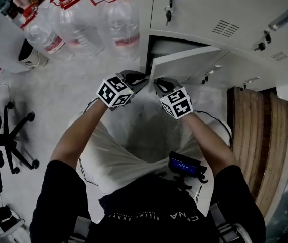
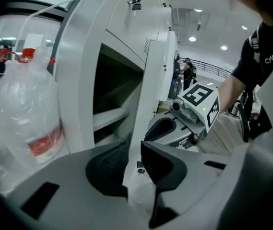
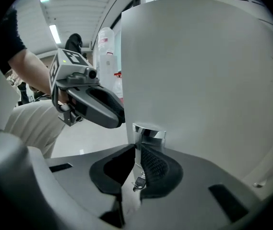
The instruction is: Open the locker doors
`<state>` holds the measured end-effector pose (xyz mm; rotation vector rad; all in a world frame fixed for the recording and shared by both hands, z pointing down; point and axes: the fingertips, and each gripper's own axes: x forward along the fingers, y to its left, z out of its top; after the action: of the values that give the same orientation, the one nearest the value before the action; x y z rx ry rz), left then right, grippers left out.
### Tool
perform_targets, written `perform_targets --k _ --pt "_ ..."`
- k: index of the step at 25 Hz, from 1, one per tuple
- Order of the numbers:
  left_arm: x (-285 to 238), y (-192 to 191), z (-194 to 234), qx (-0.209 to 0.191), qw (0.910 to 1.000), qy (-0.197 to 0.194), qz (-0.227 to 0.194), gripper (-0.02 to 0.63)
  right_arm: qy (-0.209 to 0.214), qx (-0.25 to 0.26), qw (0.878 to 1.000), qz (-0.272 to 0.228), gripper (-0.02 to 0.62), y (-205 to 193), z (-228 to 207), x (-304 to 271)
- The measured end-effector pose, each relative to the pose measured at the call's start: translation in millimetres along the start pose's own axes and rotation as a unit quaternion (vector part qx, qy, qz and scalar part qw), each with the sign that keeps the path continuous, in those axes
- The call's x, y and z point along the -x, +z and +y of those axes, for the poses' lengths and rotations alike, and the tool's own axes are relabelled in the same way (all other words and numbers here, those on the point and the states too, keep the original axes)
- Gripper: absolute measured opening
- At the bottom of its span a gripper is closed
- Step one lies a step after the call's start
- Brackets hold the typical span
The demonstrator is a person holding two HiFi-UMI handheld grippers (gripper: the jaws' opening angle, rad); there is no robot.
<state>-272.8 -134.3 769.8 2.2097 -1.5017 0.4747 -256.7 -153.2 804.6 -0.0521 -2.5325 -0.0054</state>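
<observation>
Left tool (image 1: 142, 80), right tool (image 1: 156, 83), pinching edge of half-open locker door (image 1: 184, 65) (water bottles (image 1: 78, 24) alongside)

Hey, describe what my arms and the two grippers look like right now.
The left gripper and right gripper have grey moulded bodies with dark ribbed pads, and each carries a white cube printed with black square markers. A thin cable trails from the right one. The person wears black short sleeves.
</observation>
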Motion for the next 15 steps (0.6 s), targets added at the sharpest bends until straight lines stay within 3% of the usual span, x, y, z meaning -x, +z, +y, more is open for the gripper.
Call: perform_targets --k 2,8,15 --pt "-5.6 -2.6 -10.8 -0.026 0.9989 -0.032 0.022 0.101 0.009 0.002 1.0 0.007 0.055 -6.2 5.2 8.7" --pt "-18.5 -1.5 -46.8 -0.098 0.9867 -0.118 0.054 0.101 0.028 0.014 0.999 0.029 0.057 -25.6 16.5 33.1" --pt "-28.1 -3.7 -85.7 -0.14 0.9685 -0.193 0.072 0.086 0.021 -0.004 0.999 0.043 0.057 -44.6 22.7 60.3"
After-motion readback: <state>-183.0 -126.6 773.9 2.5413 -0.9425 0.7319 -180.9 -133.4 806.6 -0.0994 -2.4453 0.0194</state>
